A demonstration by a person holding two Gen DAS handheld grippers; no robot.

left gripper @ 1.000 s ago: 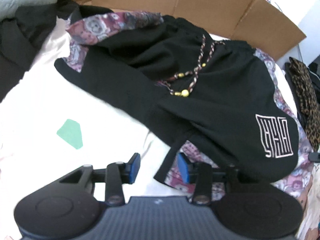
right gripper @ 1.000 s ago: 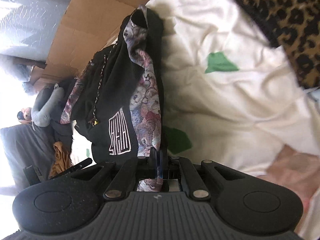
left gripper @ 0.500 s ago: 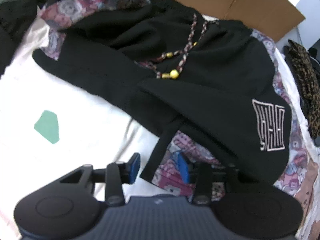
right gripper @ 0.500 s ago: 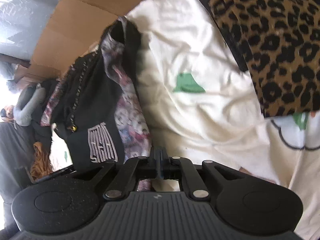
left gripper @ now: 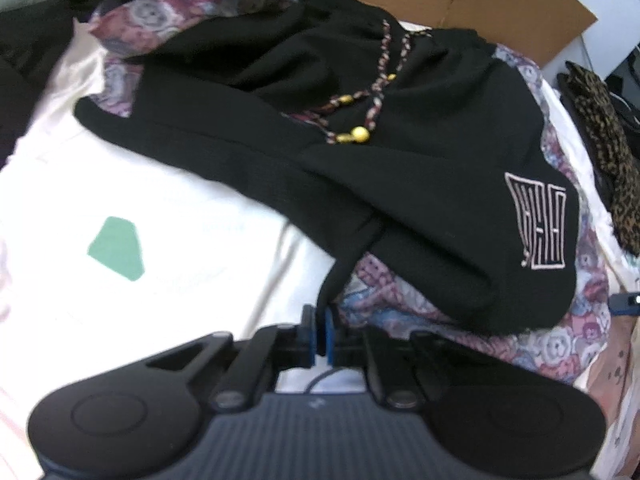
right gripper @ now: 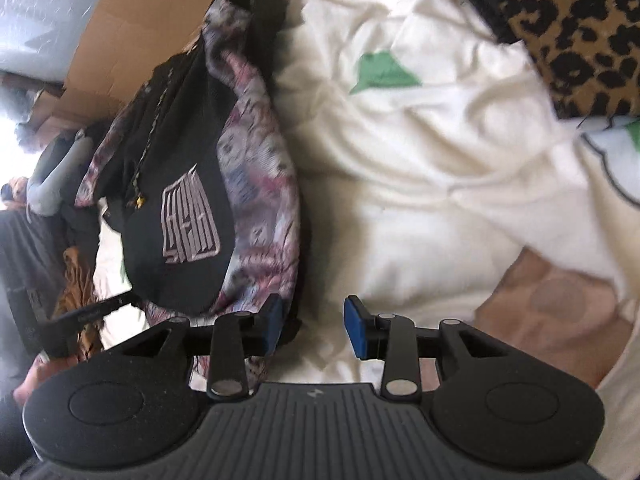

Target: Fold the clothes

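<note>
The right gripper (right gripper: 313, 328), jaws just opened and empty, sits beside the black patterned garment (right gripper: 208, 200) on the white sheet (right gripper: 420, 208).

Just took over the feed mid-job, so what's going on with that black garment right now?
A person with two handheld grippers is folding a black garment with a floral lining, which lies on a white sheet. The left gripper has just closed on the garment's black hem. The right gripper has just opened; nothing is between its pads, and the garment's edge lies beside its left finger.
</note>
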